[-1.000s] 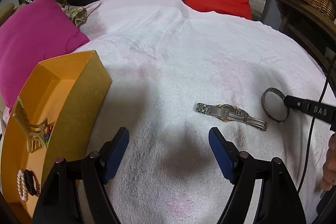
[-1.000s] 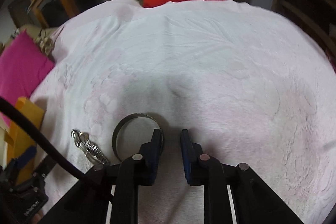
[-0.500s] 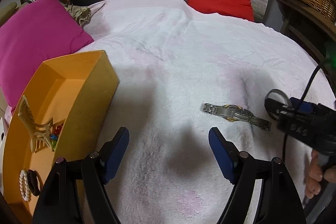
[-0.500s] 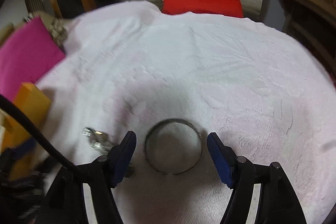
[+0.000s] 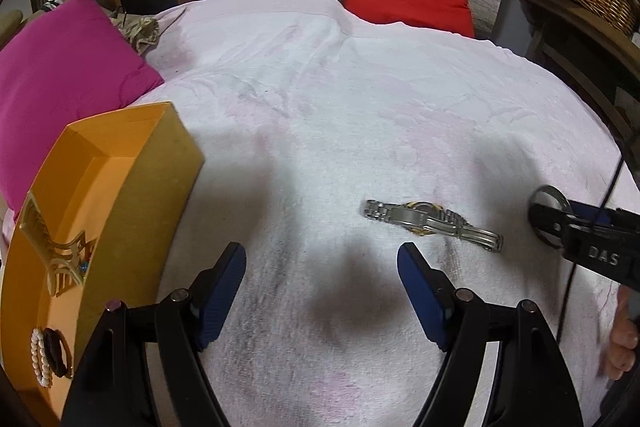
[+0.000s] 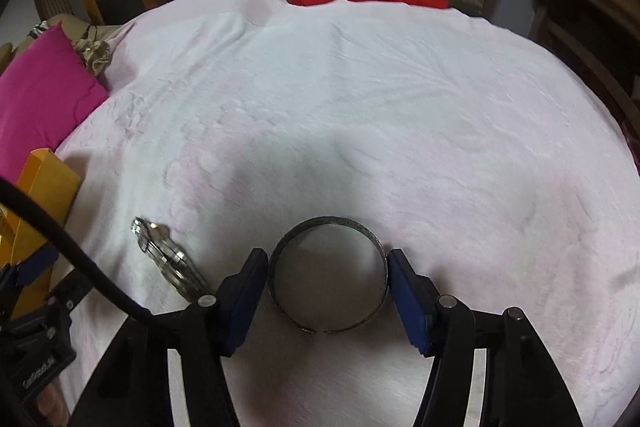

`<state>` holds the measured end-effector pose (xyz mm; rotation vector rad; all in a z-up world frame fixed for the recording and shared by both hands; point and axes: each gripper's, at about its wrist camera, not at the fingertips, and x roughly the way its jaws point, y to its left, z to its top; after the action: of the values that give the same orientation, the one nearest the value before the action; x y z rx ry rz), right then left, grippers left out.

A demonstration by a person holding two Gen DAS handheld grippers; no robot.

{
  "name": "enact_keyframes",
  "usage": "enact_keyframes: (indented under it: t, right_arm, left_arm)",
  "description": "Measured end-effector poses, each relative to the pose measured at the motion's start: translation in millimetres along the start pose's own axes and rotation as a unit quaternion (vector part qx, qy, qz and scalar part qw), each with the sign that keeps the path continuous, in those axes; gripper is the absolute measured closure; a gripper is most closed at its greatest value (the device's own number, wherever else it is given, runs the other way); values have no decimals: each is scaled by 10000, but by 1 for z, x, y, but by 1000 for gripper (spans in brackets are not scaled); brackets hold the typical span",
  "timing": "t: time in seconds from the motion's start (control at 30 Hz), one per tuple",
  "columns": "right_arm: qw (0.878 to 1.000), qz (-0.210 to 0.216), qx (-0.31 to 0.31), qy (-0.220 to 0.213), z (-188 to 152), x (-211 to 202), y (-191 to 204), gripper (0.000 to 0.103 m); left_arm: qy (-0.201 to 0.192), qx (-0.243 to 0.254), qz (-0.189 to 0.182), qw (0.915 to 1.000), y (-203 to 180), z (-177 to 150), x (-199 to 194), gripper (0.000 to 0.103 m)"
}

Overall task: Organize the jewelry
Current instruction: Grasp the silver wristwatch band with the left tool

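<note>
So far the orange tray (image 5: 120, 163) at left holds a hair claw (image 5: 52, 247), a pearl bracelet (image 5: 38, 357) and a dark hair tie (image 5: 54, 351). The left gripper (image 5: 320, 291) hangs wide, empty. A wristwatch (image 5: 428, 223) waits on the towel (image 5: 360, 107). The right gripper (image 6: 328, 287) has just been closing around the cuff bangle (image 6: 328, 275), pads seemingly touching its sides.

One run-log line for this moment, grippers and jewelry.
right gripper: jaws closing around bangle on blanket | left gripper: open, empty | watch: loose | orange box: holds other pieces
</note>
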<state>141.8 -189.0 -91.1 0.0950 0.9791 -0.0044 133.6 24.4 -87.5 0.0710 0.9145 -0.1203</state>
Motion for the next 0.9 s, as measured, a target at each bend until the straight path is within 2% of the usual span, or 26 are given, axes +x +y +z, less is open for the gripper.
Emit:
enact_keyframes:
  t: [0.13,0.37,0.5,0.63,0.87,0.9]
  right_arm:
    - [9999,-48,52,138,-10,-8,-19,39]
    - [9997,169,-110,124,-23,-15,-36,39]
    - [9995,275,-135,109,-24,-17,-42,39]
    - [9993,338,-132,94,-24,-18,-44,39]
    - [9992,357,-184,44,-25,-17,-44,39]
    - [9992,359,-182,44,-25,-17,-43,39]
  left_arm:
    - [-35,7,-215,9998,-6,3,1,24]
    - [-129,-277,-883,9956,-19,19,10,24]
    - [27,-399,-1120,9929,-35,25,25,24]
    - [267,-245,-1145,9928,-55,25,39,24]
    - [467,336,-717,9958,-75,21,45,23]
    - [542,351,-774,9949,-73,19,46,23]
